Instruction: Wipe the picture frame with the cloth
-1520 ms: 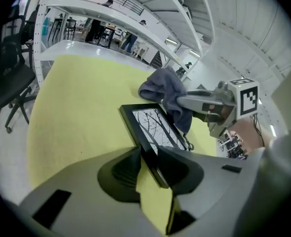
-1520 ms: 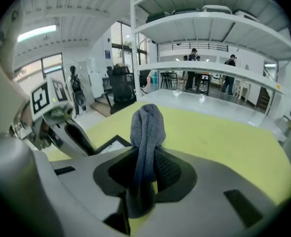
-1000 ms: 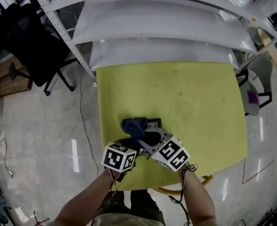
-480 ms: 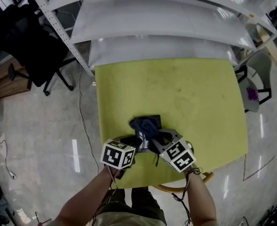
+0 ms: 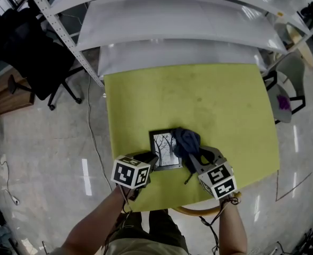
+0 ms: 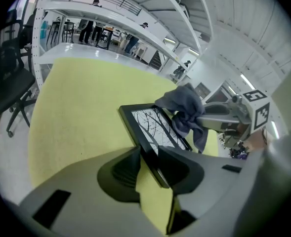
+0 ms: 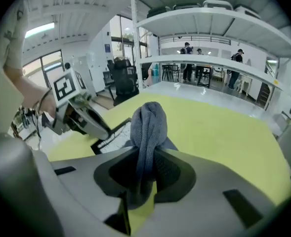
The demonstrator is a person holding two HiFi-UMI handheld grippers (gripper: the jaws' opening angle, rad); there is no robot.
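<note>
Shifted rightward since a second ago, the cloth (image 5: 187, 141) is held clenched by the right gripper (image 5: 193, 155) at the right edge of the picture frame (image 5: 164, 149), whose glass is now uncovered. Its near edge is clamped by the left gripper (image 5: 150, 161), apparently raised slightly off the yellow table (image 5: 214, 100).

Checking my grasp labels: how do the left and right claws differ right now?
The left claw grips the frame by its near edge, while the right claw grips the cloth. The left claw's load is thin and rigid. The right claw's is soft and bunched, over the frame's right edge. Both are shut on something.
</note>
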